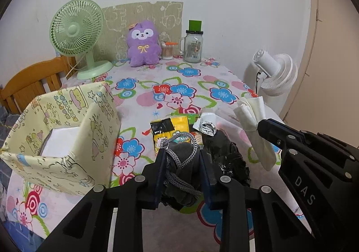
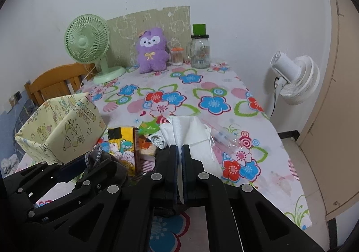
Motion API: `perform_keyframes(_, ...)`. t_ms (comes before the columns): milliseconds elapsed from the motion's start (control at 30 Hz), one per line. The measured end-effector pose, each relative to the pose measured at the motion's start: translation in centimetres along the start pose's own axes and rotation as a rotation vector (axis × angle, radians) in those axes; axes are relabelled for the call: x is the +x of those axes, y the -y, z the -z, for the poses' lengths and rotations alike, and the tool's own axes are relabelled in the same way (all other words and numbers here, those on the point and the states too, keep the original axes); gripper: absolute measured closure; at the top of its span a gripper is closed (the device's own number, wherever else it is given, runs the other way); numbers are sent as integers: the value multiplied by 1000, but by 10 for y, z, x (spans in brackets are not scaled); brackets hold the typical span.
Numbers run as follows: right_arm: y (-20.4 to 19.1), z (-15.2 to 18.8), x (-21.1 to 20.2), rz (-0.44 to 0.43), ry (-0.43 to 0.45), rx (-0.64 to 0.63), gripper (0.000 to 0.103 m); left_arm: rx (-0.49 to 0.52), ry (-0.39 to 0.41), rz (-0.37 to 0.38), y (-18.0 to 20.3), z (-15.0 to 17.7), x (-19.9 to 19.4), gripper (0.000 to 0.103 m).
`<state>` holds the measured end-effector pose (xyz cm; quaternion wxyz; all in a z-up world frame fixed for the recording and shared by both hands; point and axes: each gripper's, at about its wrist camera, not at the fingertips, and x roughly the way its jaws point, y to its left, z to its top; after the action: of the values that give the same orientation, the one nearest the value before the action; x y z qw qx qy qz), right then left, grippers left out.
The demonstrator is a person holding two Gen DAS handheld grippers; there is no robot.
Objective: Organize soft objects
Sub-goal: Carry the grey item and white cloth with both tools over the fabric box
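My left gripper point(image 1: 182, 157) is shut on a dark grey drawstring pouch point(image 1: 182, 160) with a grey cord, held above the table's near edge; it also shows in the right wrist view point(image 2: 101, 162). My right gripper point(image 2: 180, 151) is shut on a white cloth point(image 2: 190, 133), which hangs from it in the left wrist view point(image 1: 253, 117). A pale yellow patterned box point(image 1: 62, 130), open on top, stands at the left. On the table lie a yellow snack packet point(image 1: 170, 130), a rolled silver-white packet point(image 1: 207, 126) and a black crumpled bag point(image 1: 226, 151).
At the back of the flowered tablecloth point(image 1: 179, 86) stand a green fan point(image 1: 76, 32), a purple plush toy point(image 1: 143, 43), a cotton swab tub point(image 1: 167, 50) and a glass jar point(image 1: 193, 46). A white fan point(image 1: 276, 74) stands off the right edge. A wooden chair point(image 1: 33, 81) is at left.
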<state>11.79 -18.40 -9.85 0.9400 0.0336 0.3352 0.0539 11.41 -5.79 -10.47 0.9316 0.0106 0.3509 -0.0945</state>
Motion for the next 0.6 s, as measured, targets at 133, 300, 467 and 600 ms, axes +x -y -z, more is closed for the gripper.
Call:
perform_keyframes(133, -3, -4, -8, 3, 10, -6, 97, 3, 5, -5, -2, -4, -6, 77)
perform_keyframes(300, -8, -9, -18, 12, 16, -12, 97, -4, 24, -5, -4, -10, -17, 77)
perform_keyframes(467, -10, -15, -27, 15, 26, -10, 97, -15, 45, -1, -6, -16, -28, 77)
perform_keyframes(600, -13, -18, -34, 19, 31, -13, 97, -17, 54, -5, -7, -20, -36, 77)
